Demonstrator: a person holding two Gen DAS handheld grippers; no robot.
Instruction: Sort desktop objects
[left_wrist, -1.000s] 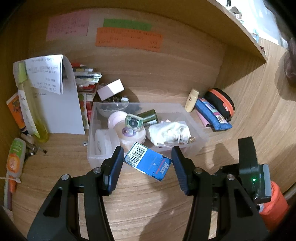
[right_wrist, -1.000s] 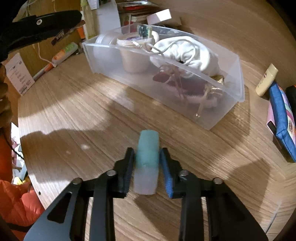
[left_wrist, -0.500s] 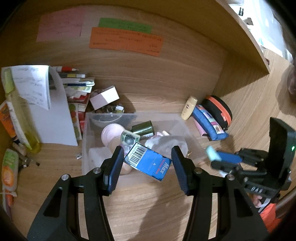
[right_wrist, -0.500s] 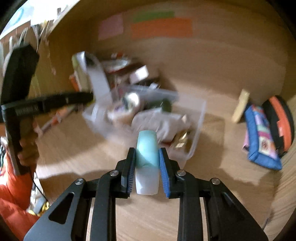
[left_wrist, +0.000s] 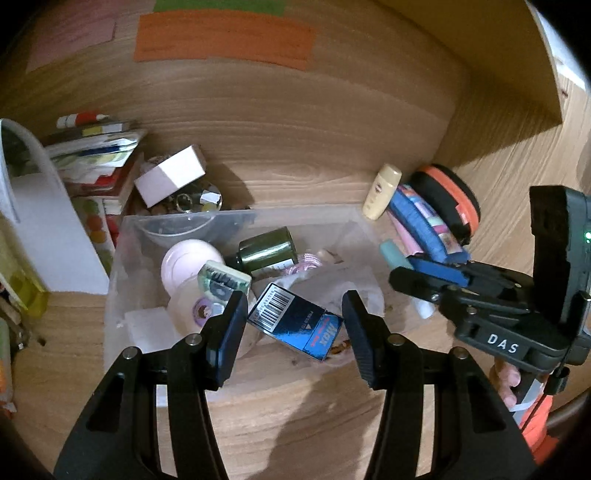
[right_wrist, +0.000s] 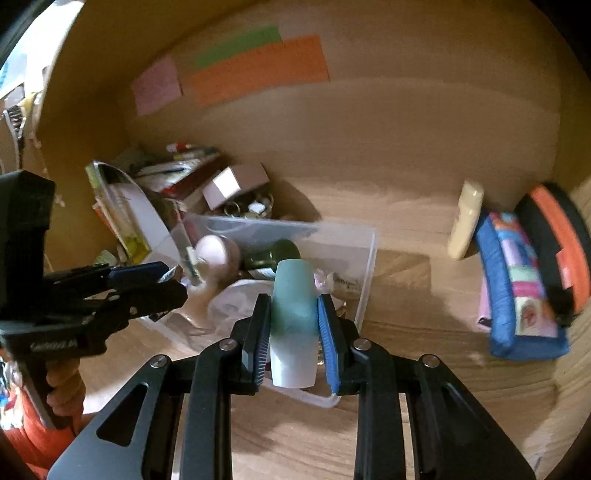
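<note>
Nearest in the right wrist view, the right hand-held gripper (right_wrist: 293, 332) is closed on a teal-and-white tube (right_wrist: 293, 321), its fingers pressed flat against both sides. The tube lies along the fingers with its teal end pointing forward, which suits lowering it end-first into a container. It hangs above the near right corner of the clear plastic bin (right_wrist: 364, 280), so a drop into the bin appears to be the step in hand.

In the left wrist view, the left hand-held gripper (left_wrist: 293, 328) has its jaws spread wide around a blue staple box (left_wrist: 295, 326) with a barcode. The box sits tilted between them, and neither pad clearly presses it. Whether it is loosely held or falling free cannot be told. It is over the bin's near edge, so it is probably meant for the same container.

Beyond the grippers, the bin rests on the wooden surface (left_wrist: 295, 424) and already holds a dark green bottle (left_wrist: 266, 253), a pink round lid (left_wrist: 190, 260) and a white cloth bundle (right_wrist: 236, 306). This suggests small loose items are being gathered there.

Farther off, at about two o'clock from the bin, a cream bottle (left_wrist: 382, 192) and a blue pencil case (right_wrist: 517, 280) lean beside an orange-rimmed black case (left_wrist: 454, 199). At ten o'clock, a white box (left_wrist: 170, 175) sits by a stack of books. On the back wall hangs an orange paper strip (left_wrist: 225, 40).
</note>
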